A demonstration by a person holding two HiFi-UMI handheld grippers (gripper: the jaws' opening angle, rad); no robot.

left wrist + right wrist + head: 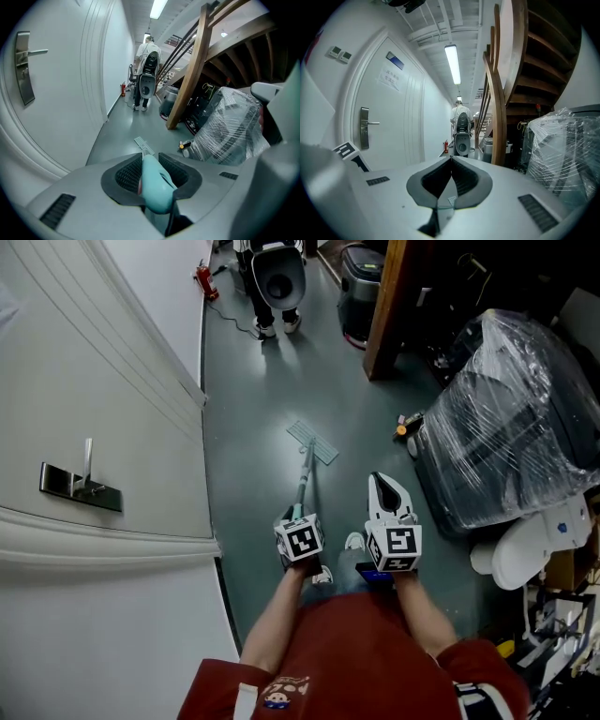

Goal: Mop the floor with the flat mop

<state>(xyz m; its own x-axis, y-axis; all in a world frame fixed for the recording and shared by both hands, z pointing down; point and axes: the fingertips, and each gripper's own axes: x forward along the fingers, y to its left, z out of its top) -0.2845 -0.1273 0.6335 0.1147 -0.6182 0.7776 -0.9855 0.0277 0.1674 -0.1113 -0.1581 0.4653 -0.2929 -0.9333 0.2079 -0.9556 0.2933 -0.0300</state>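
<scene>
Most of the head view is grey-green floor (258, 418), a corridor running away from the person. Along its left side stands a white door (103, 409) with a metal lever handle (82, 486). On the right sits a large bundle wrapped in clear plastic (511, 418), and beyond it a slanted wooden stair post (386, 306) rises from the floor. At the far end of the corridor another person (149, 49) stands behind a dark upright machine (278, 277), well apart from the mop.

One flat mop (306, 470) is in use: its pale rectangular head (312, 442) lies flat on the floor ahead, between the door and the wrapped bundle, and its shaft slants back to a teal grip (154, 180). The left tongs (152, 176) are clamped on that teal grip, one ribbed pad on each side of it. The right tongs (451, 160) hover just beside the left, off the mop, tips pressed together with nothing between them.

Smallest, a little orange-capped object (404, 427) lies on the floor touching the foot of the bundle; what it is cannot be made out.
</scene>
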